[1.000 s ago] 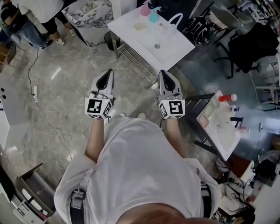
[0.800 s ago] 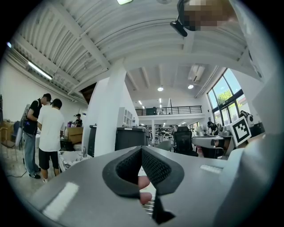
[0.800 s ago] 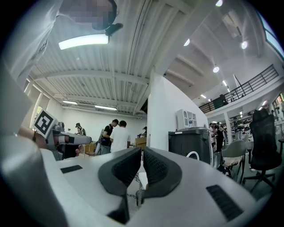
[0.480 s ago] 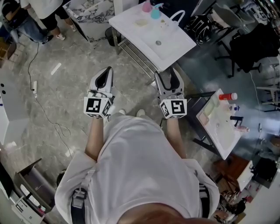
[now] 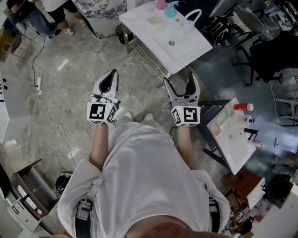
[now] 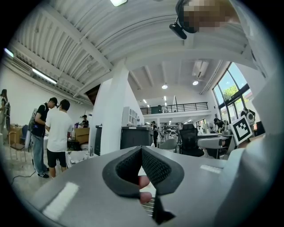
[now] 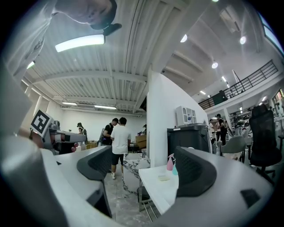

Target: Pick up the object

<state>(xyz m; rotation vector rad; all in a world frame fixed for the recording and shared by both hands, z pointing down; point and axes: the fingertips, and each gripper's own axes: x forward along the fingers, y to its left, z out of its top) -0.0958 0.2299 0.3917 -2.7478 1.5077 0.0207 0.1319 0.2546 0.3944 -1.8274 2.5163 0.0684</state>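
Note:
A white table (image 5: 186,49) stands ahead of me with a pink spray bottle (image 5: 161,4), a teal one (image 5: 170,11) and a small pale pad (image 5: 154,20) at its far end. My right gripper (image 5: 180,80) is held in the air just short of the table's near corner. Its jaws are opening and nothing is between them. In the right gripper view (image 7: 144,164) the table (image 7: 164,190) and both bottles (image 7: 170,163) show through the gap. My left gripper (image 5: 113,74) hangs over the floor to the left, shut and empty, its tips meeting (image 6: 142,148).
A second white table (image 5: 235,144) with a red-capped bottle (image 5: 243,107) stands at the right. People (image 5: 28,14) stand at the top left by a marble-patterned box (image 5: 100,7). A cable (image 5: 39,100) runs across the grey floor. Dark office chairs (image 5: 274,51) fill the upper right.
The right gripper's jaws have spread from shut to wide apart. The left gripper stays shut. The white table sits slightly further right in the head view.

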